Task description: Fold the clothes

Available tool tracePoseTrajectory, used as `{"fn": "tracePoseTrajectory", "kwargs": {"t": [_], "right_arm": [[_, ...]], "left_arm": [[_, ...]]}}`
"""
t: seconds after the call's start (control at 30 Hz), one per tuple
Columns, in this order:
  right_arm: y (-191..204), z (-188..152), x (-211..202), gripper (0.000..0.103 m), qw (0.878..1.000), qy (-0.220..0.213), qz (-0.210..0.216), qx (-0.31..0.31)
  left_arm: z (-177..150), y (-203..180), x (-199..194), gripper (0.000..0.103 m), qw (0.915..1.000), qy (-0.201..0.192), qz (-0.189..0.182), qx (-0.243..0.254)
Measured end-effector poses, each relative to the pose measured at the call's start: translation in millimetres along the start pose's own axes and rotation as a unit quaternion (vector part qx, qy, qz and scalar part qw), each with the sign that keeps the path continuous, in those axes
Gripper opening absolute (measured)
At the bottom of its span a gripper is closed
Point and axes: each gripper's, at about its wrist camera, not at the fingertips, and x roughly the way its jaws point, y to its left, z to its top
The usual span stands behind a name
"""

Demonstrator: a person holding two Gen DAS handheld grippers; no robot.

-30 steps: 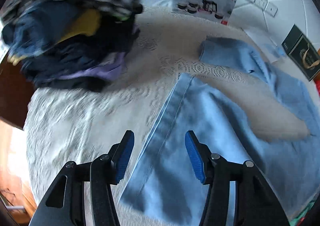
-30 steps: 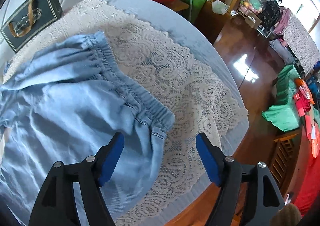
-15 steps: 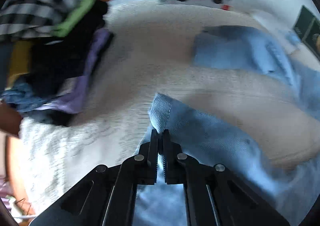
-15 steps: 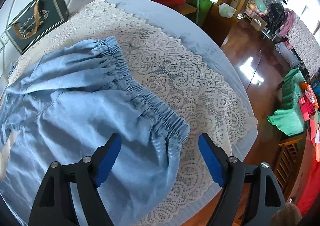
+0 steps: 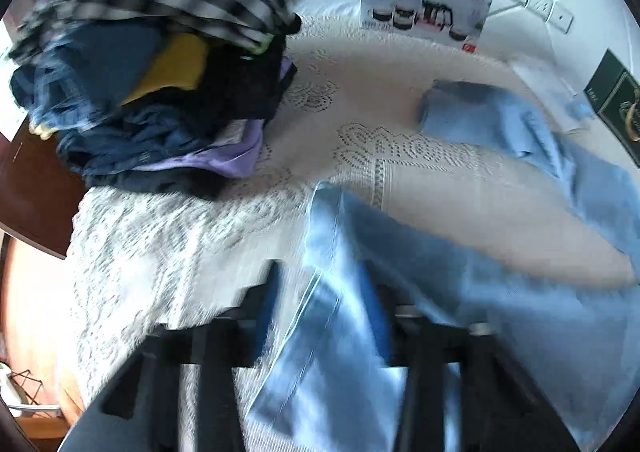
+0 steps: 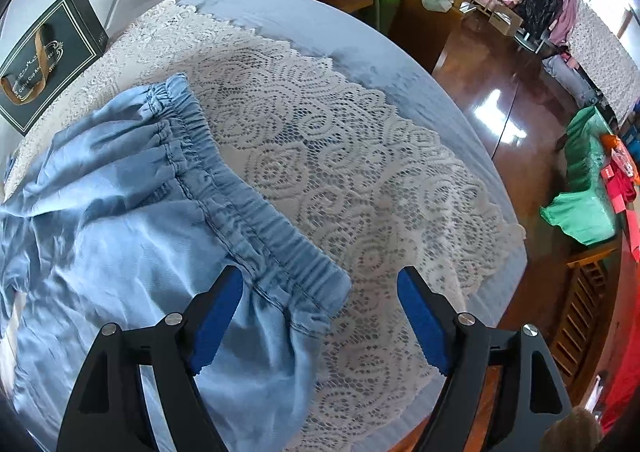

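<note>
Trousers (image 6: 120, 228): light blue, spread on the lace cloth (image 6: 340, 179).
Left gripper (image 5: 320, 316): blurred, fingers apart; a trouser-leg hem lies between them.
Right gripper (image 6: 320, 316): fingers wide; the elastic waistband corner lies between them, nearer the left finger.
Containers: none hold anything visible.

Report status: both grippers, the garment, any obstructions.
Left gripper open, blurred, astride the light-blue trousers at a leg hem. Right gripper open over the waistband. Trousers spread flat, unfolded. Clothes pile apart, beside the leg.
</note>
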Motion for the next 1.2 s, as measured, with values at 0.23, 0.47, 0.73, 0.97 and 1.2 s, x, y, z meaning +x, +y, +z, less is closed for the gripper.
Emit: {"fn": "tracePoseTrajectory", "kwargs": {"t": [0.23, 0.47, 0.73, 0.97, 1.2], "right_arm": [[-12, -17, -2, 0.080, 1.000, 0.010, 0.009, 0.017], [2, -26, 16, 0.082, 0.999, 0.035, 0.029, 0.008], [23, -31, -7, 0.014, 0.997, 0.043, -0.028, -0.065], [6, -30, -9, 0.074, 0.993, 0.072, -0.067, -0.064], [10, 8, -61, 0.089, 0.995, 0.015, -0.070, -0.072]], "left_arm": [[-41, 20, 9, 0.053, 0.9990, 0.043, 0.006, -0.009], [-62, 19, 19, 0.016, 0.9975, 0.068, 0.000, -0.018], [-79, 47, -4, 0.016, 0.9893, 0.117, 0.080, -0.034], [-61, 38, -40, 0.033, 0.9935, 0.095, 0.061, -0.014], [22, -21, -77, 0.053, 0.9996, -0.004, -0.012, 0.025]]}}
